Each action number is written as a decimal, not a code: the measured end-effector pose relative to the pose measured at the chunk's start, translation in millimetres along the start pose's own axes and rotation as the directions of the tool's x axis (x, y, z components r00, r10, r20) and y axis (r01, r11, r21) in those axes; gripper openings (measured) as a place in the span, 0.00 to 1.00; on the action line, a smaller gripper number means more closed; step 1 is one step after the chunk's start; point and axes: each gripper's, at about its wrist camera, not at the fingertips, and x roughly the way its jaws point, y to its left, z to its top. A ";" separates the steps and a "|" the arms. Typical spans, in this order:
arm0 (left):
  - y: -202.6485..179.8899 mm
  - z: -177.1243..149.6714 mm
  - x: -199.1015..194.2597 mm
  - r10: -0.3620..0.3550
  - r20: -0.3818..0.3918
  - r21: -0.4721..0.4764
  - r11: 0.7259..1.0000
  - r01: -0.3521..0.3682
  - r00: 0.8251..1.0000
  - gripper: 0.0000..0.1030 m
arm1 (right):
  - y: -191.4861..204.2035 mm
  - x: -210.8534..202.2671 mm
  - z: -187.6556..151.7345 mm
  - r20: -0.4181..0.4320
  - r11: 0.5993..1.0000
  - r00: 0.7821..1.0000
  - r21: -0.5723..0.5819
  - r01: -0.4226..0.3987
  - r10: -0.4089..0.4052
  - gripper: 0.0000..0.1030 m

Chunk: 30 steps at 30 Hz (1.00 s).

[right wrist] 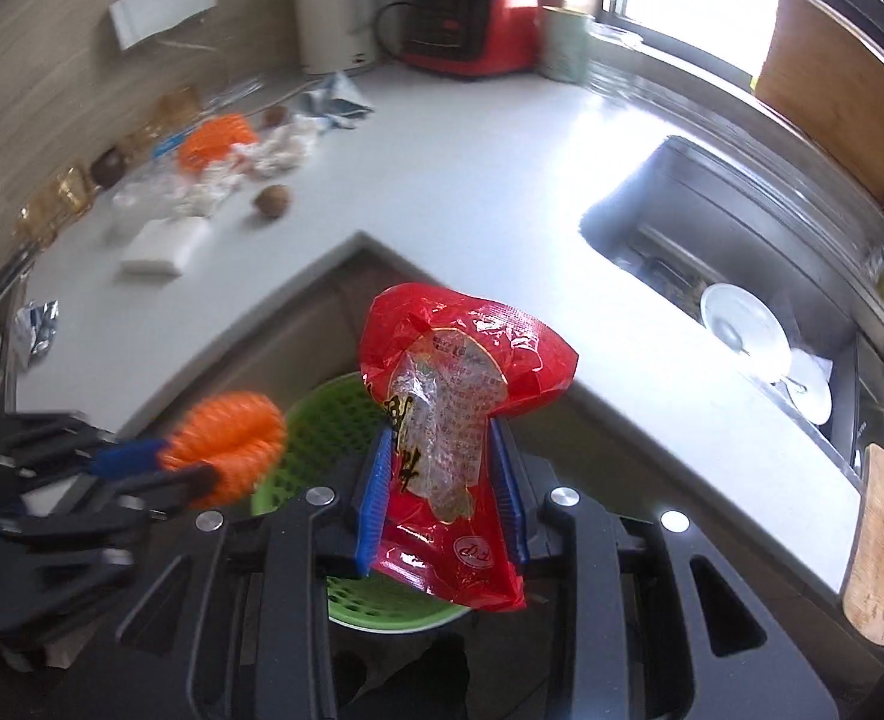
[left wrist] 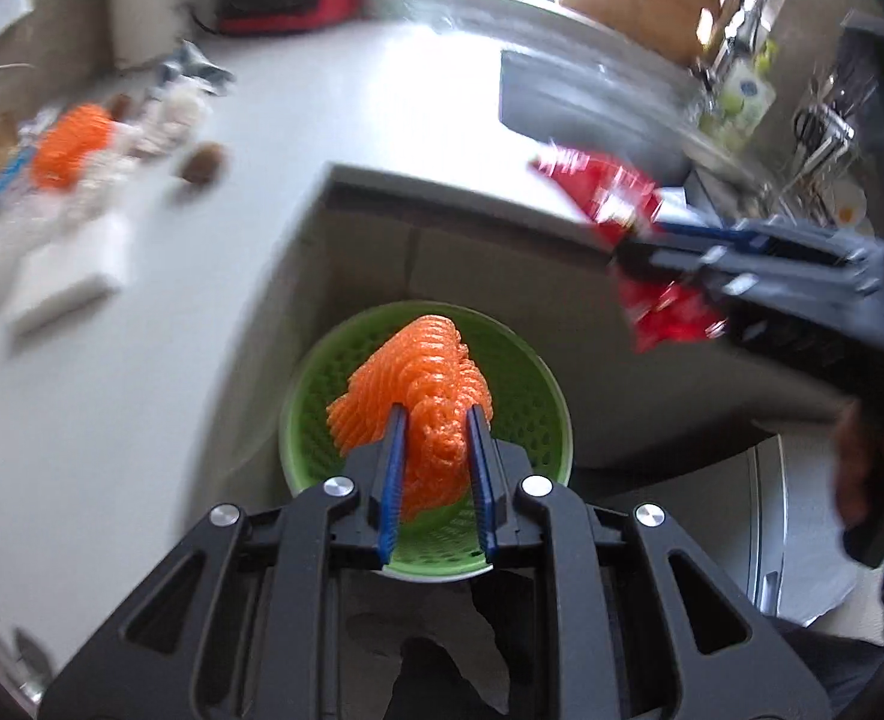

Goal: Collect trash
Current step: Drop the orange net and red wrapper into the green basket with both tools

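Note:
My left gripper is shut on a piece of orange foam netting, held right over a green perforated bin that stands on the floor below the worktop corner. In the right wrist view the same netting shows at the left, above the bin. My right gripper is shut on a red plastic wrapper, also above the bin. From the left wrist view, the right gripper and its wrapper come in from the right.
More rubbish lies along the white worktop: another orange net, crumpled clear plastic, a white block, brown round things. A sink with dishes sits right; a red appliance stands at the back.

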 end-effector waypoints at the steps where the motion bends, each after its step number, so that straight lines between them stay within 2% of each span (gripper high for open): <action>1: -6.0 1.7 15.2 -0.002 -0.021 -0.007 1.000 0.002 1.000 0.21 | -5.3 0.0 1.0 0.001 1.000 1.000 -0.002 -0.004 0.004 0.32; 2: -10.8 1.3 23.0 -0.002 -0.035 -0.011 1.000 0.002 0.999 0.24 | -11.0 0.6 2.2 0.003 1.000 1.000 -0.010 -0.007 0.007 0.33; 6: -30.6 1.9 64.5 0.024 -0.106 -0.001 1.000 -0.024 0.994 0.50 | -33.5 5.8 4.9 -0.002 0.998 0.999 -0.050 -0.041 0.041 0.33; 10: -43.6 3.9 83.2 0.058 -0.138 0.000 0.998 -0.059 0.989 0.62 | -44.0 18.7 8.2 -0.024 0.990 0.995 -0.098 -0.102 0.100 0.34; 13: -42.8 8.8 79.7 0.083 -0.124 -0.047 0.995 -0.089 0.989 0.72 | -43.0 28.9 11.4 -0.050 0.973 0.985 -0.156 -0.172 0.166 0.35; 15: -37.3 15.3 69.1 0.116 -0.098 -0.093 0.988 -0.125 0.988 0.74 | -39.4 33.6 13.3 -0.072 0.954 0.975 -0.203 -0.221 0.211 0.35; 17: -27.4 18.8 48.8 0.169 -0.060 -0.152 0.973 -0.176 0.984 0.76 | -32.6 35.9 13.2 -0.090 0.930 0.966 -0.261 -0.259 0.244 0.37; 18: -22.9 20.0 41.5 0.197 -0.045 -0.178 0.963 -0.202 0.979 0.81 | -28.5 37.6 12.5 -0.104 0.913 0.958 -0.292 -0.286 0.267 0.40; 19: -17.3 22.9 33.4 0.237 -0.028 -0.209 0.948 -0.238 0.971 0.83 | -26.3 39.3 12.1 -0.115 0.900 0.952 -0.310 -0.307 0.285 0.41; 21: -5.0 19.9 9.1 0.327 -0.004 -0.266 0.911 -0.316 0.945 0.85 | -17.1 45.2 8.8 -0.157 0.858 0.930 -0.359 -0.367 0.332 0.44; 23: 4.6 12.7 -17.2 0.397 0.006 -0.324 0.869 -0.374 0.918 0.86 | -6.4 51.9 3.8 -0.196 0.819 0.918 -0.413 -0.397 0.346 0.45; 26: 14.6 -1.2 -55.3 0.482 0.006 -0.401 0.804 -0.439 0.876 0.91 | 9.5 63.5 -5.6 -0.230 0.762 0.910 -0.497 -0.415 0.345 0.53; 28: 23.8 -10.0 -77.2 0.528 -0.003 -0.468 0.750 -0.468 0.849 0.93 | 19.5 73.4 -11.6 -0.258 0.723 0.905 -0.544 -0.425 0.338 0.57; 30: 35.5 -18.7 -89.4 0.555 -0.009 -0.515 0.710 -0.480 0.832 0.93 | 25.3 80.8 -15.7 -0.272 0.707 0.905 -0.566 -0.425 0.327 0.74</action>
